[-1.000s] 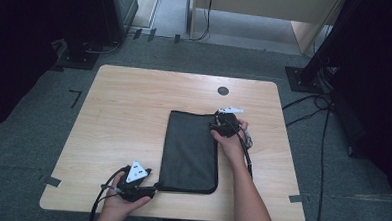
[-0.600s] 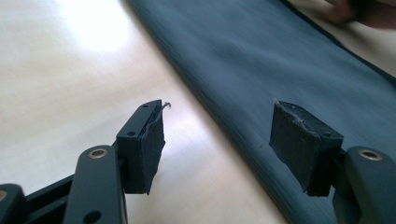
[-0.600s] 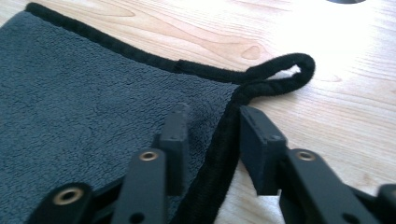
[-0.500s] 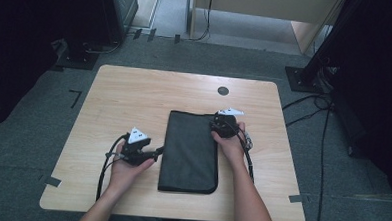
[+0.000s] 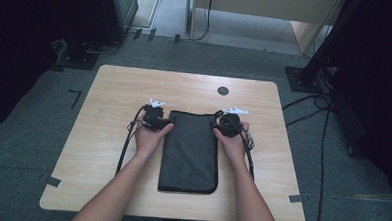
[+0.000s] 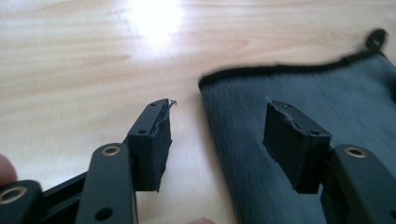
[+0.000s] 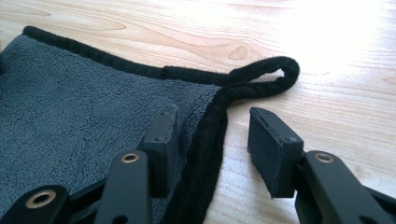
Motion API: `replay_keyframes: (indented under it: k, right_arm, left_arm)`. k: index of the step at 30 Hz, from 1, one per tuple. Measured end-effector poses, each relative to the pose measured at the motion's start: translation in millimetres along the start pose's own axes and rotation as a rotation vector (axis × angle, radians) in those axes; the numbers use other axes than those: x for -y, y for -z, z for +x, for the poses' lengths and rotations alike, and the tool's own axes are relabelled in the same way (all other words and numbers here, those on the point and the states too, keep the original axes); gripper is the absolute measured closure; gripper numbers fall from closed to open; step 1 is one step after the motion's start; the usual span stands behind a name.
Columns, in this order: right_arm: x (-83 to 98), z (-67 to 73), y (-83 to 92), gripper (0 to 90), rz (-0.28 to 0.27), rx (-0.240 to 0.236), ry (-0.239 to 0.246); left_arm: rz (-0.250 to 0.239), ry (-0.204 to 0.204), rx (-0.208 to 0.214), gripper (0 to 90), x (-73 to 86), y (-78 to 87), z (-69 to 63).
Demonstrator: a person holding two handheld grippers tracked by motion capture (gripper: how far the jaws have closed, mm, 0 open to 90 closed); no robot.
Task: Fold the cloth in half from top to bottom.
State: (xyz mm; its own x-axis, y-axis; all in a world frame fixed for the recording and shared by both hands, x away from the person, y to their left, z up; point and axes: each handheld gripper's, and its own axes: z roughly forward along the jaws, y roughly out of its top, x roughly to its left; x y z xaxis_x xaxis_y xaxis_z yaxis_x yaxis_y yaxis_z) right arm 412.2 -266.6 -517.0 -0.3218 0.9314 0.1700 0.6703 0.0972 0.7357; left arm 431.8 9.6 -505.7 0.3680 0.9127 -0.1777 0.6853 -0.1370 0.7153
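Dark towel (image 5: 189, 150) lies folded mid-table; left gripper (image 5: 169, 122) & right gripper (image 5: 214, 125), both open w/ nothing held, straddle its far corners, probably to pinch them for unfolding.

My right gripper (image 7: 212, 149) is sitting wide open right over the corner of a dark grey towel (image 7: 79, 126), fluffy terry stuff with a black trim edge (image 7: 208, 140). One jaw is over the cloth, the other over bare wood, so the trim runs up between them. Just past the jaws the trim forms a little hanging loop (image 7: 268, 77) lying flat on the bench (image 7: 327, 88). Big glare patch on the wood at top right.
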Motion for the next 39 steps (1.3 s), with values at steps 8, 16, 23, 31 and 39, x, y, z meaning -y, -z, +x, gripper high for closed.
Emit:
replay_keyframes:
  k: [8,16,23,31,39]
  right_arm:
    - [-8.3,7.8,-6.5,61.0,0.043,-0.026,0.055]
    - [-17.5,10.9,-7.7,83.4,0.116,-0.033,-0.006]
    - [-38.6,6.5,3.3,83.7,-0.053,-0.028,0.003]
    - [-30.2,11.9,42.7,83.2,-0.187,-0.098,0.142]
    - [12.3,34.9,75.6,83.2,-0.177,-0.151,0.242]
  left_arm:
    - [0.040,-0.096,-0.014,63.3,0.6,-8.3,-7.9]
    - [0.078,0.049,0.099,87.7,-14.7,-3.8,1.0]
    - [-0.030,-0.088,0.104,88.2,-54.0,21.2,-2.3]
    - [-0.158,-0.194,0.214,88.0,-24.6,52.8,3.1]
    - [-0.157,-0.250,0.275,87.9,27.3,84.1,3.5]
